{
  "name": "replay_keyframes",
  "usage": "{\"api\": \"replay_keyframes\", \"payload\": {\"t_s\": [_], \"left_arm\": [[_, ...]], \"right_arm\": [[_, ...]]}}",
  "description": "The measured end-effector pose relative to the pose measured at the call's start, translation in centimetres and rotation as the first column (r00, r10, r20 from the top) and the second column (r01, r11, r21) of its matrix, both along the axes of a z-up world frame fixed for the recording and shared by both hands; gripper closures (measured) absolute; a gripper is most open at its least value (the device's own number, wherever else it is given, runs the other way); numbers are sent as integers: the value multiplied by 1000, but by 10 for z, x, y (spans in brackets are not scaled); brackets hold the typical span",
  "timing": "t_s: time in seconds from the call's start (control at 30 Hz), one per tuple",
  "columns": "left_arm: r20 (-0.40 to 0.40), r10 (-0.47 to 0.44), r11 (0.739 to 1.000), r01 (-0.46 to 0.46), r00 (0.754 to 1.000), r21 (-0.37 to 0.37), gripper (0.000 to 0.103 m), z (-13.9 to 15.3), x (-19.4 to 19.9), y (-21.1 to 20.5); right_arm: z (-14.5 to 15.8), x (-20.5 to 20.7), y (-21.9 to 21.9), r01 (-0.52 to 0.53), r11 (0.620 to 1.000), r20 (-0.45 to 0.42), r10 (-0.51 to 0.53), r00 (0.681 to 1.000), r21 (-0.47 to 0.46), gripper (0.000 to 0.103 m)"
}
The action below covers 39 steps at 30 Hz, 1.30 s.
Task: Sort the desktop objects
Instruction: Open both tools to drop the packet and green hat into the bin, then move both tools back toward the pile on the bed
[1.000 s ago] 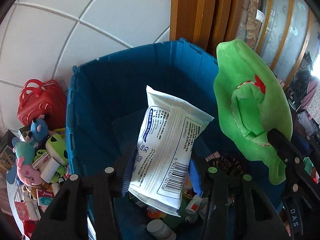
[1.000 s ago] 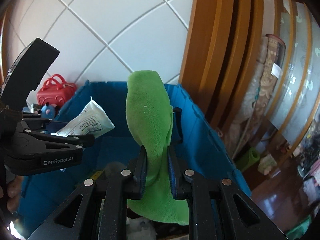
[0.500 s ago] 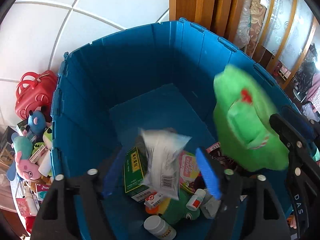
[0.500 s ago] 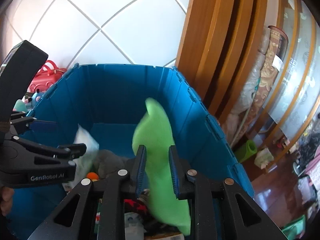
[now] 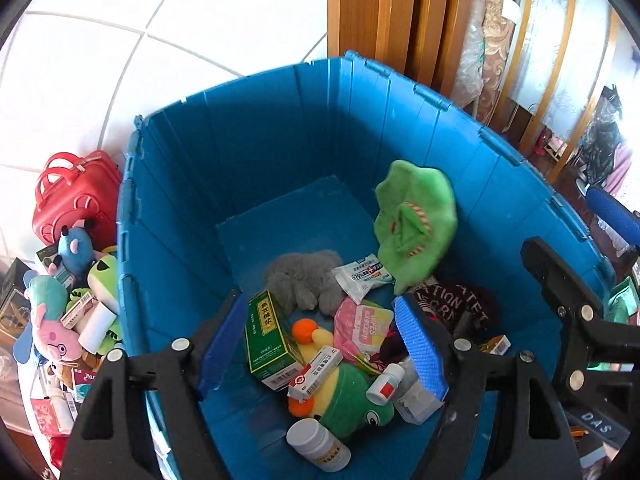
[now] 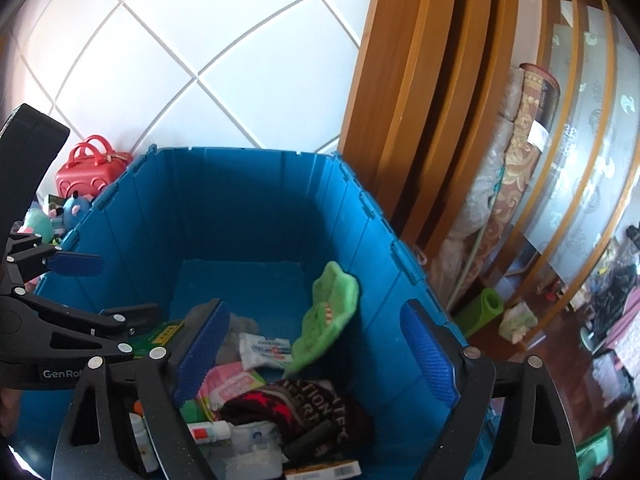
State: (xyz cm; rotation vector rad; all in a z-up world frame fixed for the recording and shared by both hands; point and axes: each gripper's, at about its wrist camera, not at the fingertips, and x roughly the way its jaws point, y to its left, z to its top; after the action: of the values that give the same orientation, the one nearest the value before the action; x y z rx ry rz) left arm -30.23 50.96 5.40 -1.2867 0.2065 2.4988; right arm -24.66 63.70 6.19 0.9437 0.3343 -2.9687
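Standing against the tiled wall, the blue bin (image 5: 256, 168) holds mixed clutter, with the green plush hat (image 5: 416, 224) inside near its right wall, apparently mid-fall. The white wipes pack (image 5: 362, 276) lies on the pile beside it. Right gripper (image 6: 316, 354), jaws just opened wide, and left gripper (image 5: 320, 344), open, both hover empty above.

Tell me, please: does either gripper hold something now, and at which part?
Nothing is held. Both the left gripper and the right gripper are open and empty; the right jaws have just opened.
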Motion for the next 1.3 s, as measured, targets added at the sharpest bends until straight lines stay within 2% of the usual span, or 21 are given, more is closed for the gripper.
{"api": "replay_keyframes", "payload": {"t_s": [0.07,0.2,0.37,0.47,0.6,0.77,0.93,1.07,1.17,1.3], "left_arm": [[-25,3,1000,-3,1000,10,27,6,8,-6],[-95,27,999,-24,995,33,27,23,26,-25],[-194,80,996,-70,978,57,24,41,50,-63],[-233,126,990,-108,964,87,19,47,62,-96],[-262,199,978,-174,944,114,18,46,75,-150],[-291,285,958,-272,913,86,17,33,89,-224],[-248,358,933,-357,900,53,17,5,95,-307],[-180,409,910,-413,894,17,17,-28,96,-375],[-141,448,891,-454,883,-5,17,-52,99,-422],[-73,488,872,-490,870,-14,17,-88,97,-467]], "right_arm": [[5,6,-1,-1,1000,-19,1,1000,-4,1],[14,19,-7,-27,998,-43,25,999,-49,0],[22,38,-29,-81,991,-58,75,996,-108,0],[29,52,-49,-120,982,-82,109,991,-143,0],[37,67,-84,-174,964,-112,154,982,-201,0],[40,82,-147,-243,948,-135,218,967,-206,0],[35,97,-225,-328,933,-143,307,941,-152,0],[20,103,-291,-384,914,-129,369,921,-127,0],[-1,99,-336,-402,907,-85,393,915,-129,0],[-39,89,-379,-391,915,-12,391,920,-103,0]]}}
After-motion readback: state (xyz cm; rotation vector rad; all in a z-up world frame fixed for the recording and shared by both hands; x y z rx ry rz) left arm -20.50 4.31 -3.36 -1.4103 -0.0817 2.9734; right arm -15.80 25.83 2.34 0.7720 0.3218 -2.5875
